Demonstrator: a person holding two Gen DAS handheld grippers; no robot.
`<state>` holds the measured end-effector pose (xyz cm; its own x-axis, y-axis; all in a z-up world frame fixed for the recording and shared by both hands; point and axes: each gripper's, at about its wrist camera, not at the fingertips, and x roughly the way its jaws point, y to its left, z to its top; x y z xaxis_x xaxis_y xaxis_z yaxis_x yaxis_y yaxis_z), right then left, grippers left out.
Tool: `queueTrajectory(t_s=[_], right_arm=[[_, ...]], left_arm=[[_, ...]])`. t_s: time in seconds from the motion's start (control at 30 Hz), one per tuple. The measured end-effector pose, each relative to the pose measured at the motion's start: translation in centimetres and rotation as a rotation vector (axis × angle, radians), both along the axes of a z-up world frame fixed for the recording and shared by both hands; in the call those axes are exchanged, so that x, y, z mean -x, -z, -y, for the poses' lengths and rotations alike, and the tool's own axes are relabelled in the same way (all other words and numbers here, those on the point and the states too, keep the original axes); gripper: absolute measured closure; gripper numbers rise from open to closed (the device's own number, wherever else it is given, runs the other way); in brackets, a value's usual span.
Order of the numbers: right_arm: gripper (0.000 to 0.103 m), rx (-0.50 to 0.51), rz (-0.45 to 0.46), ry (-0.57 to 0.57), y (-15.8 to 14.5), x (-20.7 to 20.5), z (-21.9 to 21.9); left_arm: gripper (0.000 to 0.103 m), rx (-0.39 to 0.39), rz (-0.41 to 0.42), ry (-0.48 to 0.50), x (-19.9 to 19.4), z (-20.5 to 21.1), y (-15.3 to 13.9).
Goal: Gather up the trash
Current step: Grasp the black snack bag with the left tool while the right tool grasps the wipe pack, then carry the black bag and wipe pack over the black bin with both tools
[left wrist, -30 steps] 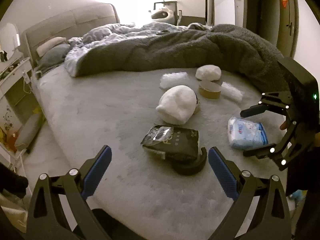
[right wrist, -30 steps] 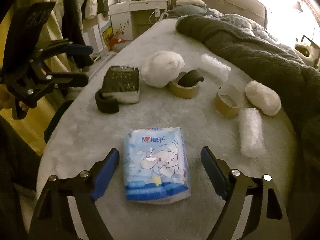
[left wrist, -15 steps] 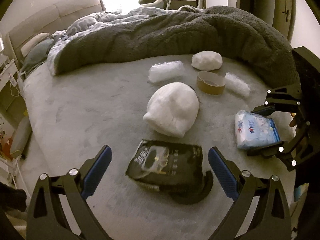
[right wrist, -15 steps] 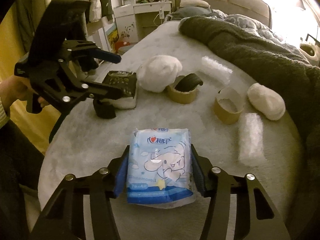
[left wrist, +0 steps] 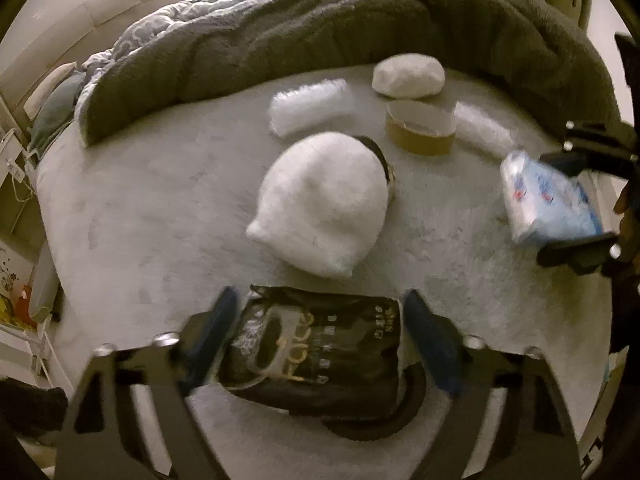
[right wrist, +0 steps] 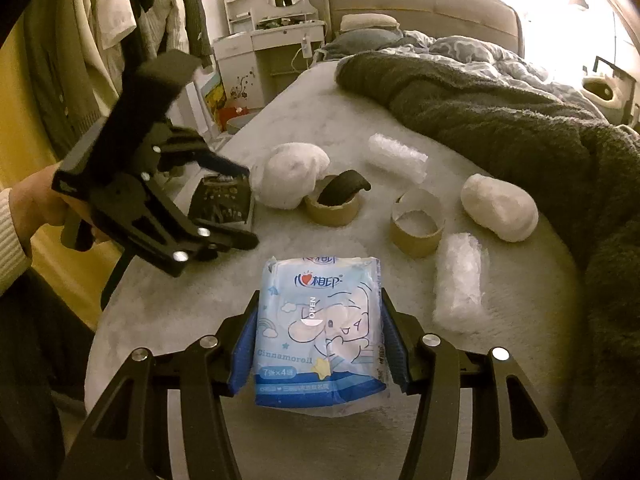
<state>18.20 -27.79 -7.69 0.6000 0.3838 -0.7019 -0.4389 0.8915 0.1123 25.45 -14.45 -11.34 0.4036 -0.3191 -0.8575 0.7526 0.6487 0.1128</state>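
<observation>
pale grey fuzzy bed (left wrist: 152,216) with a thick dark grey fleece blanket (left wrist: 360,36) bunched up, plus a white dressing table (right wrist: 272,40) at the side.

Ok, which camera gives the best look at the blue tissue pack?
The right wrist view: the blue tissue pack sits centred and sharp between the right gripper pads, which press on its sides, printed front fully readable. The left wrist view shows it only small, blurred and angled at the right edge.

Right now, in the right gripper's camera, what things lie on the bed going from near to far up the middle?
Blue tissue pack held in the right gripper → cardboard tape roll → bubble wrap roll → grey fuzzy blanket.
</observation>
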Motion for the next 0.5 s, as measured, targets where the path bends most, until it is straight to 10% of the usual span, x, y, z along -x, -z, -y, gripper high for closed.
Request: queueTrajectory(t_s=[0.5], right_arm=[[0.048, -0.01, 0.021, -0.013, -0.8, -0.3, -1.6]], left_arm=[[0.025, 0.124, 0.013, -0.072, 0.6, -2.1, -2.5]])
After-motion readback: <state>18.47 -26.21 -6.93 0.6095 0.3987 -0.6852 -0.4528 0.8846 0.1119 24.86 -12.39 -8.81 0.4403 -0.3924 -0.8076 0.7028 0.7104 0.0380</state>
